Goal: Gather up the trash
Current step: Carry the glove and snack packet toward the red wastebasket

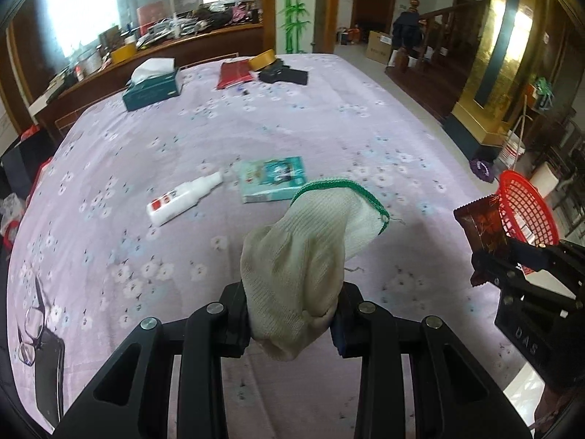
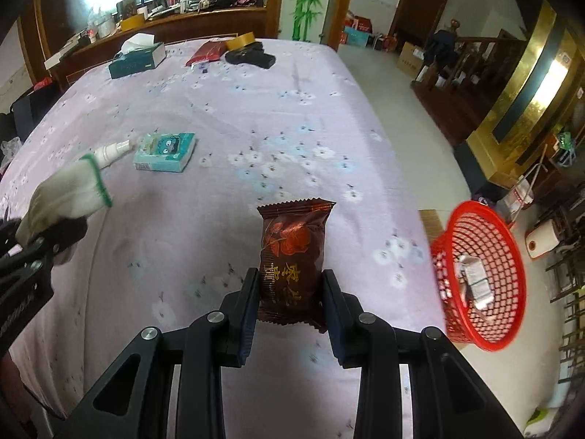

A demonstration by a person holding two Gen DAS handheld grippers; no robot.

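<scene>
Red mesh basket (image 2: 482, 274) sits lower right off the surface (image 2: 256, 128) edge; our right gripper (image 2: 290, 300) jaws clamp the brown snack wrapper (image 2: 292, 256), left gripper (image 1: 292, 314) jaws pinch the white glove (image 1: 310, 241), whose floppy cuff could catch the rim and miss.

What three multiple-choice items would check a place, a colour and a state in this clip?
1. Where is the red basket?
A. beside the table's right edge
B. at the table's centre
C. on the far shelf

2. What colour trims the cuff of the white glove?
A. blue
B. green
C. red

3. What does the right gripper hold?
A. nothing
B. a spray bottle
C. a brown snack packet

Key: 1 A, the basket hangs off the purple cloth's edge; 2 B, the hem is green; 3 C, both pads press the packet.
</scene>
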